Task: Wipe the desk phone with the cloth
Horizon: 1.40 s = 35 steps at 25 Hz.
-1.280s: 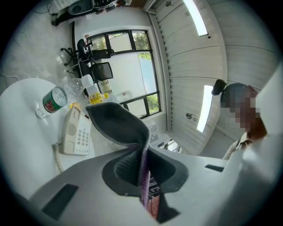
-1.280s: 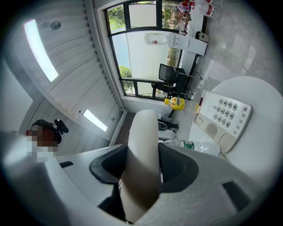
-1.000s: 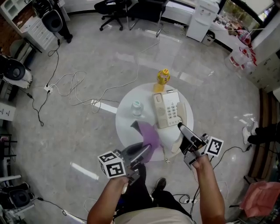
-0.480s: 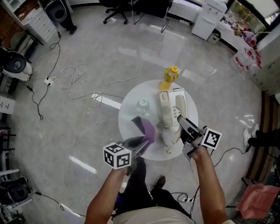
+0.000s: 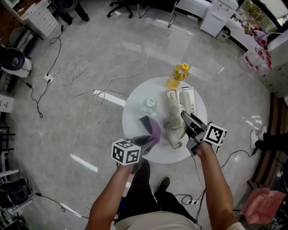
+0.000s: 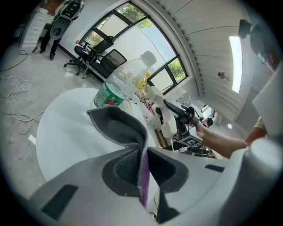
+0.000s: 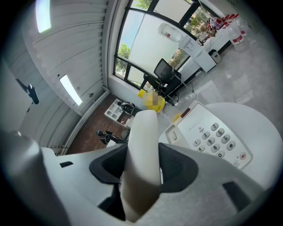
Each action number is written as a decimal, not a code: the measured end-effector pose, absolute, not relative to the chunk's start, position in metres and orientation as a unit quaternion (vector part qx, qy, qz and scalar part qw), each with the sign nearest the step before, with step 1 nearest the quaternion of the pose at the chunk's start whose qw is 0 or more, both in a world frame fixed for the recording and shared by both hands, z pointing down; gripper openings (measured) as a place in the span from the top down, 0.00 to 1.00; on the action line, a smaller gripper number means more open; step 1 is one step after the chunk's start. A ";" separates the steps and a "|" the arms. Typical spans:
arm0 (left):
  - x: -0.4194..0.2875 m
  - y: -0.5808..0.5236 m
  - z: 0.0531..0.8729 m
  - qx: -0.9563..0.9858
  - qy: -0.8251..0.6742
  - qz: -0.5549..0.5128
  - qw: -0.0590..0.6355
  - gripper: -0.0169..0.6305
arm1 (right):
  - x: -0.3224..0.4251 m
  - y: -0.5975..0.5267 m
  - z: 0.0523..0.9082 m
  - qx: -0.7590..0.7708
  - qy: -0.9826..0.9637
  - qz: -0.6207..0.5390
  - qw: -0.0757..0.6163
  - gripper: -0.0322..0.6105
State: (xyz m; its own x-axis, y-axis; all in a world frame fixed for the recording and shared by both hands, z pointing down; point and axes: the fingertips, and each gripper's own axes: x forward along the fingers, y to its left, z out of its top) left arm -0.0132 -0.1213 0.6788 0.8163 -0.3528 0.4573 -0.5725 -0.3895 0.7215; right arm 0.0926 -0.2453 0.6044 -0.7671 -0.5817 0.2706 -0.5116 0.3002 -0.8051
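A cream desk phone base (image 5: 189,100) with its keypad (image 7: 215,138) lies on the round white table (image 5: 135,105). My right gripper (image 5: 188,123) is shut on the phone's cream handset (image 5: 172,117), which fills the gap between the jaws (image 7: 142,145) and hangs just left of the base. A purple and grey cloth (image 5: 151,128) is pinched in my left gripper (image 5: 143,141), shut on its edge; the cloth (image 6: 126,132) stands up in a fold over the table's near left part. The handset (image 6: 169,120) also shows in the left gripper view, to the cloth's right.
A clear water bottle (image 5: 149,106) with a green label (image 6: 107,95) stands just beyond the cloth. A yellow bottle (image 5: 179,74) stands at the table's far edge, by the phone. Cables (image 5: 76,81) trail over the floor on the left; office chairs (image 5: 126,5) stand far off.
Both grippers have sunk toward the table and moved inward over it. The cloth has come down close to the tabletop. The handset stays in the right gripper, nearer the base.
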 end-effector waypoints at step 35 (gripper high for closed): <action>-0.047 -0.152 0.731 0.815 -0.330 0.183 0.439 0.72 | 0.078 -0.279 0.720 -0.457 0.785 -0.341 -0.244 0.63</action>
